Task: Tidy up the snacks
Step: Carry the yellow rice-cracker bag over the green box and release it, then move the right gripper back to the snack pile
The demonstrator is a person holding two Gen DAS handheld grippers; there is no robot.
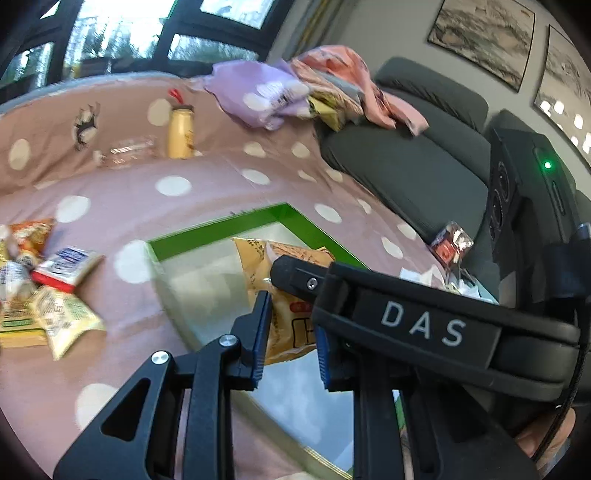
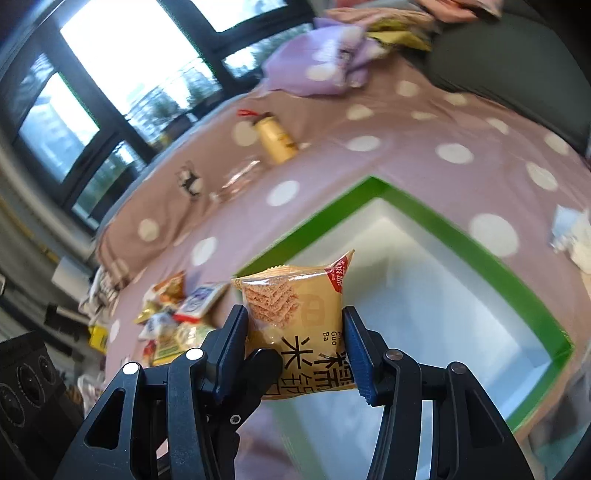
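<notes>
With the right claw (image 2: pixel 295 347) clamped on the rice-cracker packet (image 2: pixel 295 317), lower it straight into the green-rimmed box (image 2: pixel 480 254) just ahead before releasing, while the left claw (image 1: pixel 291 339) stands part-open beside it.

Dark-framed windows (image 1: pixel 122 33) far ahead of tongs, bright daylight, trees outside. Grey wall (image 1: pixel 388 33) ahead-right with 2 framed landscape prints (image 1: pixel 484 37). Dark grey sofa (image 1: pixel 406 162) right of tongs. Pink polka-dot cover (image 1: pixel 184 192) spreads beneath and ahead. Crumpled lilac and peach cloths (image 1: pixel 295 88) heaped at sofa's far end.
</notes>
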